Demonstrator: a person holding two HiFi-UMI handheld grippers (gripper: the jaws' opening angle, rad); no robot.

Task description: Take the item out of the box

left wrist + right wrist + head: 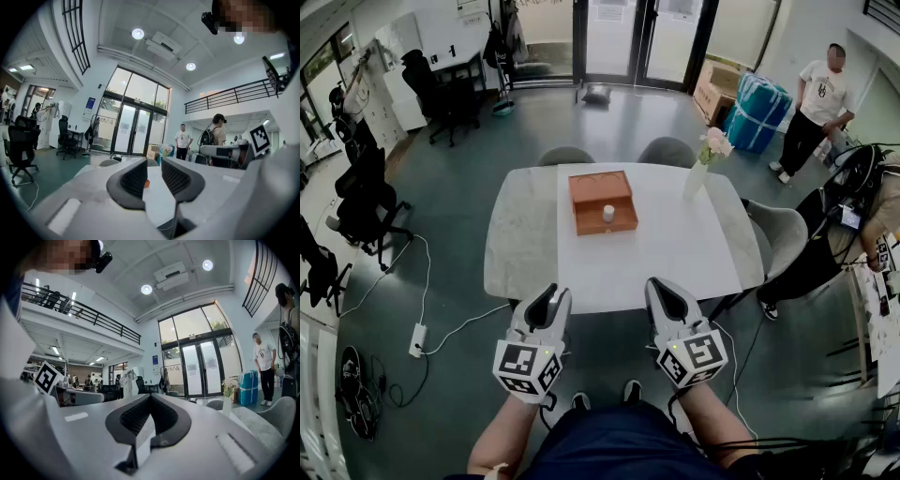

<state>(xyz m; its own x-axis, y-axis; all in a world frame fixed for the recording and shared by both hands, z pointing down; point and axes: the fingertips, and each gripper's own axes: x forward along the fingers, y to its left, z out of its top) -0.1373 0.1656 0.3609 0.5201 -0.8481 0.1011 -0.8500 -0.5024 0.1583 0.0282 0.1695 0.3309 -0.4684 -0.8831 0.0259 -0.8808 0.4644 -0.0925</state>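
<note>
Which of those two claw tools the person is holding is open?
The left gripper: a clear gap shows between its jaws, with nothing held there, while the right gripper has its jaws meeting at the tips.

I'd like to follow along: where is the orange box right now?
In the head view, the orange box sits on the white table, toward its far edge near the middle, left of the flower vase.
</note>
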